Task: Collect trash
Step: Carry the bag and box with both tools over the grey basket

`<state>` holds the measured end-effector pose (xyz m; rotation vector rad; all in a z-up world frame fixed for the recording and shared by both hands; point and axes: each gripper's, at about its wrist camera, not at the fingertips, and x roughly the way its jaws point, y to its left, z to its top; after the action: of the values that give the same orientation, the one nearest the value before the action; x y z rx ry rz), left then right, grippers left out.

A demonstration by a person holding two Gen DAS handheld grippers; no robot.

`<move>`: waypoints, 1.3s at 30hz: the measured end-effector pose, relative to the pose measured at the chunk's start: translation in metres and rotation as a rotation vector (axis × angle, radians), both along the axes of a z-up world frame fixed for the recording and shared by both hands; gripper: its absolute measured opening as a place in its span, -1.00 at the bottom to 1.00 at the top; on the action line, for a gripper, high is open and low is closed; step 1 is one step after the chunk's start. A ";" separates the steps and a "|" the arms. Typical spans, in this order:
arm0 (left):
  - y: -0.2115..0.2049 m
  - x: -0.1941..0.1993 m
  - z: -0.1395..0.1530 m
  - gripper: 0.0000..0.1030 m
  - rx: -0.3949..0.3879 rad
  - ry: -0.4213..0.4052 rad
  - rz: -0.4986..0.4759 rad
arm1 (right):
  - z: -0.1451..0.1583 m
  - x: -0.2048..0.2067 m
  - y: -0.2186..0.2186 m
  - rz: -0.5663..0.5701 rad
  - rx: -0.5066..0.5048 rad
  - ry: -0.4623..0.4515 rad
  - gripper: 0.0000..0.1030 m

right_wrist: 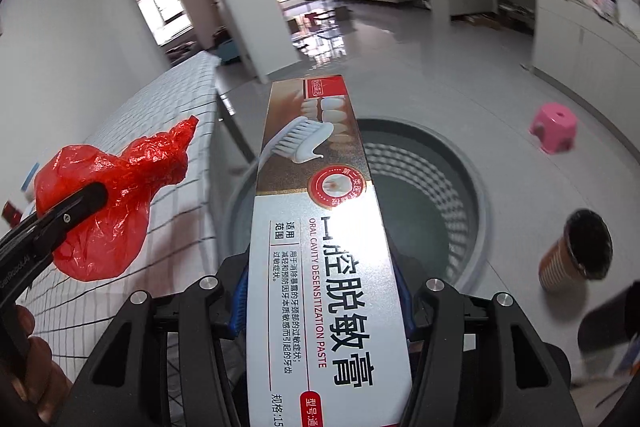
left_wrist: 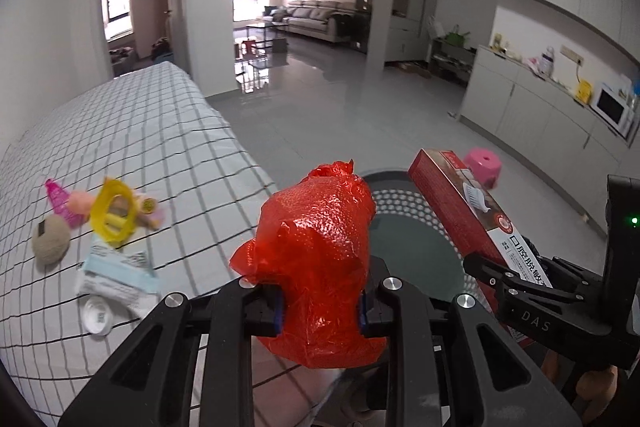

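Two pieces of trash hang over the bin [right_wrist: 460, 163] for dropping: left gripper [left_wrist: 320, 303] jaws pinching a red bag [left_wrist: 316, 251], right gripper [right_wrist: 320, 303] jaws clamping a box [right_wrist: 320, 227].

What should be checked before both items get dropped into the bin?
1. Left gripper holds the red bag: ok.
2. Right gripper holds the toothpaste box: ok.
3. Box over the bin opening: ok.
4. Bag over the opening: cannot tell; in the right view it hangs by the table edge.
5. Bin has room: ok, no contents visible.
6. Table trash all collected: not ok.
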<state>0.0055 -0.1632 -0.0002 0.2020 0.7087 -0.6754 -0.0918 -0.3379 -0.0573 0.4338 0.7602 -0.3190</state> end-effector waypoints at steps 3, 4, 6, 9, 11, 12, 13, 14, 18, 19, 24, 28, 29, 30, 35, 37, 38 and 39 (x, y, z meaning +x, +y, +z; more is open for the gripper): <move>-0.023 0.002 -0.013 -0.52 0.024 0.025 -0.038 | -0.007 -0.009 -0.007 -0.025 -0.003 0.019 0.03; -0.029 0.000 -0.015 -0.52 0.029 0.030 -0.046 | -0.010 -0.010 -0.010 -0.032 -0.003 0.025 0.03; -0.041 -0.002 -0.022 -0.52 0.040 0.045 -0.069 | -0.015 -0.014 -0.017 -0.047 0.010 0.036 0.03; -0.058 -0.004 -0.029 -0.52 0.055 0.053 -0.099 | -0.021 -0.017 -0.026 -0.064 0.022 0.048 0.03; -0.069 -0.003 -0.034 -0.52 0.069 0.060 -0.117 | -0.024 -0.017 -0.031 -0.073 0.032 0.056 0.03; -0.072 -0.003 -0.036 -0.52 0.075 0.065 -0.122 | -0.025 -0.018 -0.032 -0.078 0.037 0.059 0.03; -0.077 -0.002 -0.039 -0.52 0.083 0.074 -0.129 | -0.027 -0.017 -0.034 -0.083 0.044 0.062 0.03; -0.080 -0.002 -0.041 -0.52 0.088 0.078 -0.133 | -0.030 -0.019 -0.036 -0.088 0.052 0.065 0.03; -0.093 0.003 -0.052 -0.52 0.112 0.096 -0.143 | -0.040 -0.017 -0.044 -0.093 0.061 0.090 0.04; -0.094 0.005 -0.054 -0.52 0.114 0.101 -0.144 | -0.040 -0.014 -0.044 -0.092 0.046 0.099 0.03; -0.101 0.015 -0.068 -0.52 0.139 0.132 -0.152 | -0.036 -0.003 -0.041 -0.074 0.030 0.107 0.03; -0.103 0.019 -0.068 -0.52 0.146 0.132 -0.141 | -0.037 0.010 -0.038 -0.033 0.043 0.117 0.03; -0.101 0.022 -0.069 -0.52 0.147 0.135 -0.139 | -0.038 0.013 -0.035 -0.022 0.043 0.120 0.03; -0.101 0.023 -0.070 -0.52 0.150 0.138 -0.137 | -0.038 0.016 -0.034 -0.015 0.044 0.120 0.03; -0.099 0.025 -0.074 -0.47 0.154 0.149 -0.131 | -0.036 0.020 -0.034 -0.016 0.028 0.110 0.04; -0.100 0.025 -0.073 -0.44 0.151 0.148 -0.130 | -0.034 0.018 -0.036 -0.018 0.022 0.103 0.05; -0.099 0.025 -0.073 -0.42 0.151 0.145 -0.128 | -0.034 0.017 -0.036 -0.020 0.018 0.102 0.08; -0.100 0.025 -0.073 -0.36 0.152 0.144 -0.126 | -0.033 0.016 -0.036 -0.025 0.015 0.098 0.11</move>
<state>0.0304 -0.2627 -0.0734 0.3424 0.8923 -0.7618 -0.0758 -0.3738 -0.0901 0.4447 0.8542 -0.3597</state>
